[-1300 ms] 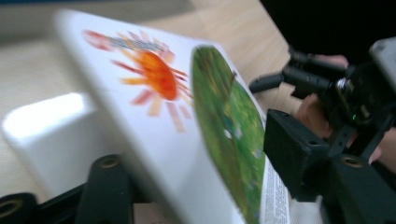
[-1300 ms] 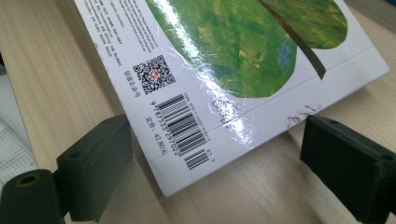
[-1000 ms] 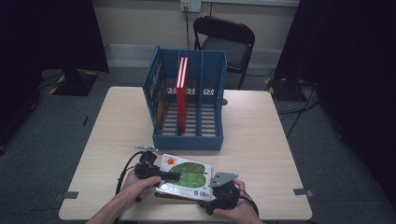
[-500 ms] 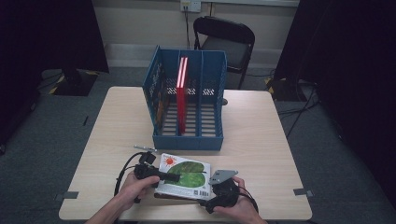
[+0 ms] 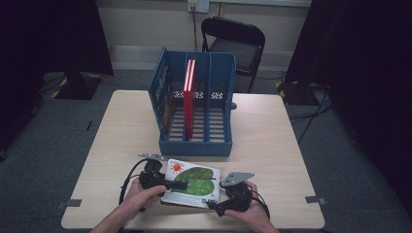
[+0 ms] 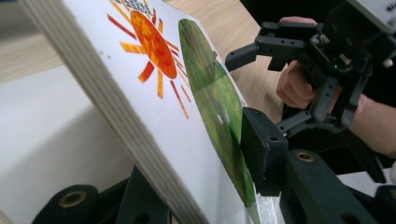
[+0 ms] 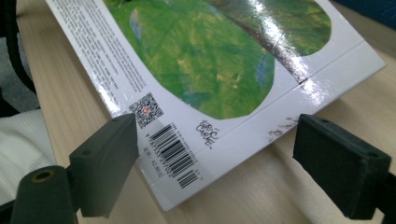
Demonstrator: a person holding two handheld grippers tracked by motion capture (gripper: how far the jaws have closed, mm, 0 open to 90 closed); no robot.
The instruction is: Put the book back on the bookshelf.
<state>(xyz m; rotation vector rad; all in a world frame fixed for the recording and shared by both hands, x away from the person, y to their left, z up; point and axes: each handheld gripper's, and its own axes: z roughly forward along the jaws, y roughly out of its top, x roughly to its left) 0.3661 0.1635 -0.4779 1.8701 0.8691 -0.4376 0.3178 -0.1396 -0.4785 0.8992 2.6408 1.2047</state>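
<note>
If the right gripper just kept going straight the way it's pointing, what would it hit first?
Most likely the book: the right gripper has its open jaws on either side of the barcode corner, which lies just ahead. How near it is cannot be judged.

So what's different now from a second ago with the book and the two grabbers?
The left gripper has just been closing its jaws on the picture book, and now it pinches the book's edge, one pad on the cover. The right gripper sits open at the book's corner, as before. The book, the blue file rack and the red book inside it stayed put.
</note>
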